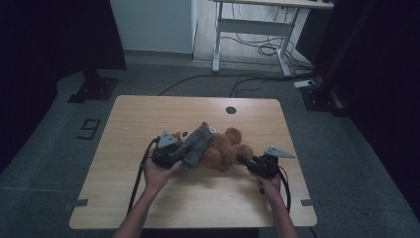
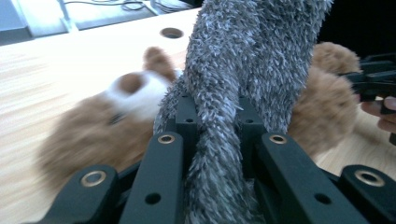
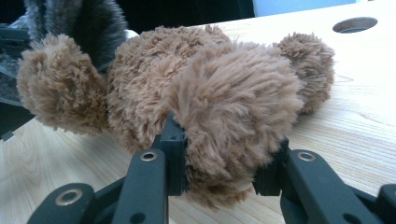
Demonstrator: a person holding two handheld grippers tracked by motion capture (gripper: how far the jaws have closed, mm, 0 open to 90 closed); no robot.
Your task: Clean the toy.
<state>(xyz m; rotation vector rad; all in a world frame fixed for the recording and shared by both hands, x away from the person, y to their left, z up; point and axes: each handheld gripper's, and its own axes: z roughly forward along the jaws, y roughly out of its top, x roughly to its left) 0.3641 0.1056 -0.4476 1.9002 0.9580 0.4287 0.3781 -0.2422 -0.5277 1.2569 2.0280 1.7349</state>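
A brown teddy bear (image 1: 225, 148) lies on its side in the middle of the wooden table (image 1: 143, 119), its white muzzle (image 2: 135, 95) turned up. A grey fuzzy cloth (image 1: 198, 144) drapes over its upper body. My left gripper (image 1: 182, 152) comes in from the left and is shut on a bunched strip of that grey cloth (image 2: 243, 70), which rises between the jaws. My right gripper (image 1: 242, 159) reaches in from the right and is shut on one furry brown leg (image 3: 233, 121) of the bear. The grey cloth (image 3: 84, 18) shows behind the bear's other paw.
A round cable hole (image 1: 231, 109) sits near the table's far edge. Bare wood surrounds the bear on all sides. Beyond the table the floor holds cables, a black stand foot (image 1: 94, 89) and a white desk frame (image 1: 252, 29).
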